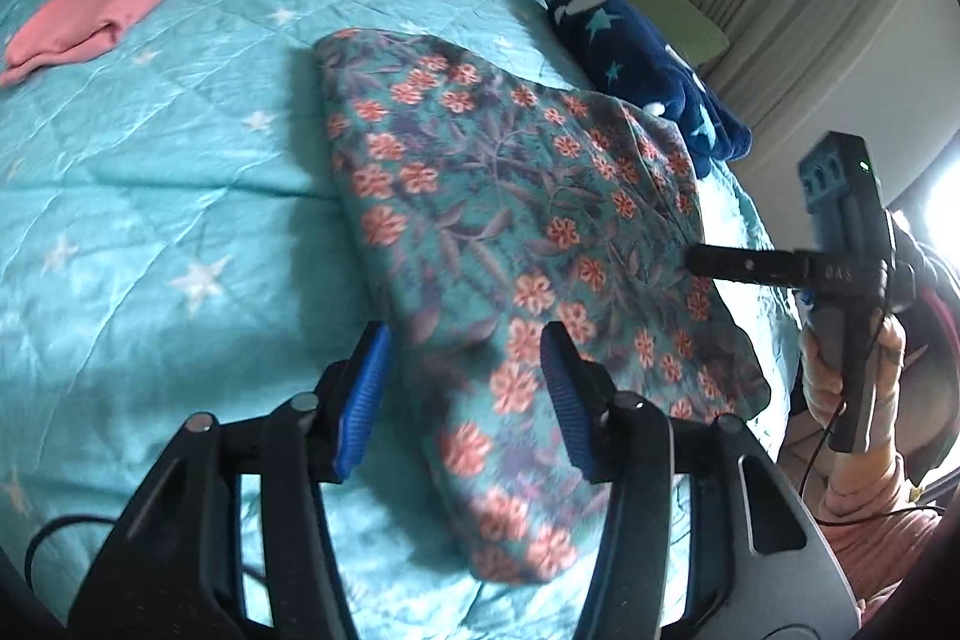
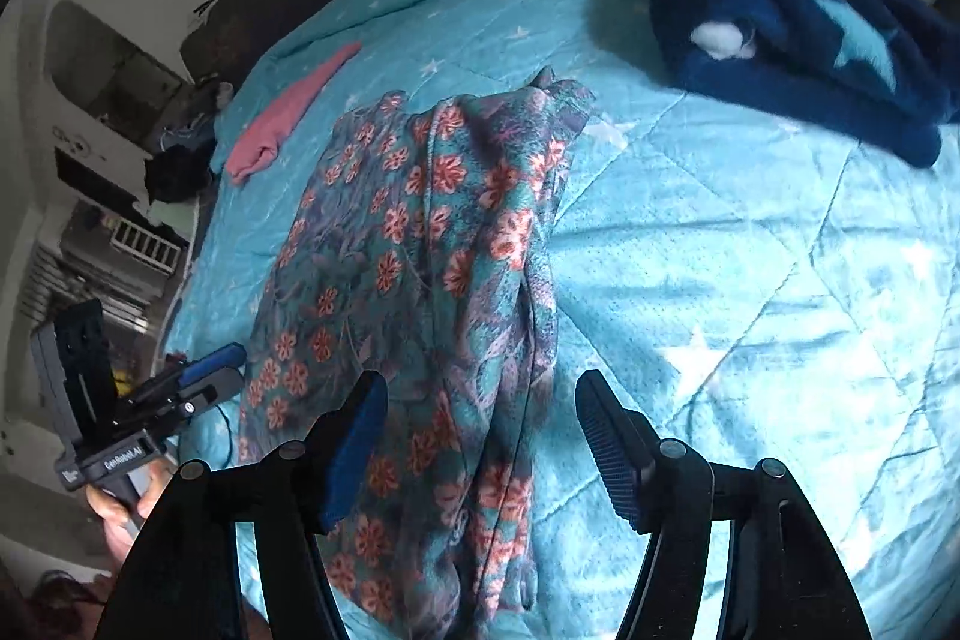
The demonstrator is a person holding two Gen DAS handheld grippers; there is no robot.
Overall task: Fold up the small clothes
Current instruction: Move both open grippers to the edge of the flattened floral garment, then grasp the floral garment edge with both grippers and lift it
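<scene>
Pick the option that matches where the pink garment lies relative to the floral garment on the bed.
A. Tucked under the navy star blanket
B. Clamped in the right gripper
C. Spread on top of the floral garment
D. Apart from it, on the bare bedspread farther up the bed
D: the pink garment lies alone on the turquoise bedspread, with a clear strip of quilt between it and the floral garment.
</scene>
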